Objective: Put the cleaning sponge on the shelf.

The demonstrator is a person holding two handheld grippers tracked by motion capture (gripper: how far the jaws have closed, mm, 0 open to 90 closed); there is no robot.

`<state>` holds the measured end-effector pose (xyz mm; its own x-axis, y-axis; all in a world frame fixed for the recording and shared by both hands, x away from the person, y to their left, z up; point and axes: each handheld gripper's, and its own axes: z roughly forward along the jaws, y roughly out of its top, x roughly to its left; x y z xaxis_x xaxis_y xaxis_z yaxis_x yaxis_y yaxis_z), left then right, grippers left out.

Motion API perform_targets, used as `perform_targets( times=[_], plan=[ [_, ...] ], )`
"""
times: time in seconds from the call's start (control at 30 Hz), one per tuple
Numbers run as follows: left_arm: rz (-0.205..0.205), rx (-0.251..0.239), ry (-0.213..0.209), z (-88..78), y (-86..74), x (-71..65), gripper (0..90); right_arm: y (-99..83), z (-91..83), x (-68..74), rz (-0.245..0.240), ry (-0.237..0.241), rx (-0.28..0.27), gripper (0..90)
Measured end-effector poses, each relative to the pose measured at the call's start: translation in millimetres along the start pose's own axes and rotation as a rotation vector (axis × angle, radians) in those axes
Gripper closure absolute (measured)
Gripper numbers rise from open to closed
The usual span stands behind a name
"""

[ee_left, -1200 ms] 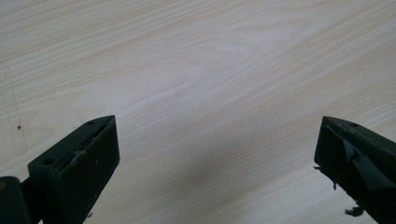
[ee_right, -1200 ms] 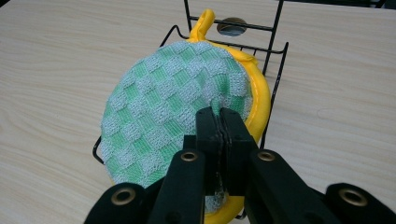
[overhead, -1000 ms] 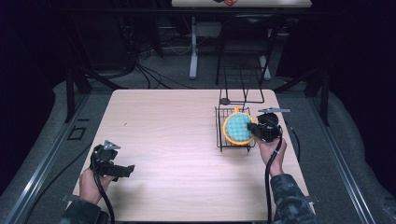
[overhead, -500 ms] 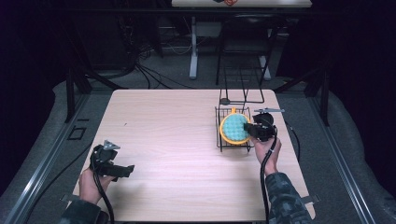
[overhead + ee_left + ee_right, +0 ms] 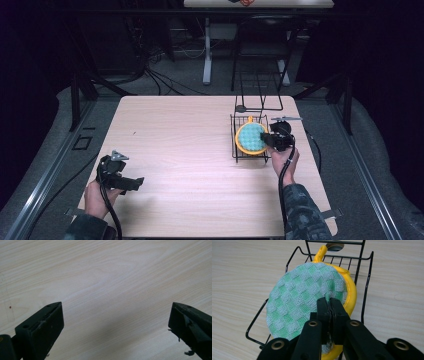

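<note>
The round green-checked pad (image 5: 304, 295) with a yellow rim stands on edge in the black wire rack (image 5: 239, 150) at the table's (image 5: 190, 150) right side. Its face looks left, and its yellow loop (image 5: 321, 252) points up and away. The right gripper (image 5: 329, 305) is clamped on the pad's near right edge. The left gripper (image 5: 115, 322), jaws wide apart, hangs over bare table at the near left.

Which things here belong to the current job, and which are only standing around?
In the job:
- green checked pot holder
- black wire rack
- right hand-held gripper, clamped on the pot holder's edge

Idle:
- left hand-held gripper, jaws open over the bare table
</note>
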<state>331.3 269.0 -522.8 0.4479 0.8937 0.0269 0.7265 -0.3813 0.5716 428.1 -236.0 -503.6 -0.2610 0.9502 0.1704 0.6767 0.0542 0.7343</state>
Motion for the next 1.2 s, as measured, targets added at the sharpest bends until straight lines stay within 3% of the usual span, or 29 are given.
perform_targets(
  times=[0.5, 0.8, 1.07, 1.2],
  plan=[
    [-0.002, 0.002, 0.001, 0.3, 0.2, 0.4, 0.0, -1.7, 20.0, -6.6, 0.049, -0.038, 0.041, 87.8],
    [0.001, 0.005, 0.000, 0.8, 0.1, -0.1, 0.0, -0.8, 26.8, -9.1, 0.064, -0.057, 0.016, 87.7],
    [0.001, 0.007, -0.002, 0.8, -0.4, 0.5, 0.0, 0.6, 30.8, -11.4, 0.043, -0.056, -0.001, 87.1],
    [0.003, 0.008, -0.003, 1.2, -0.3, 0.1, 0.0, 0.4, 29.6, -12.8, 0.040, -0.044, -0.011, 81.2]
  ],
)
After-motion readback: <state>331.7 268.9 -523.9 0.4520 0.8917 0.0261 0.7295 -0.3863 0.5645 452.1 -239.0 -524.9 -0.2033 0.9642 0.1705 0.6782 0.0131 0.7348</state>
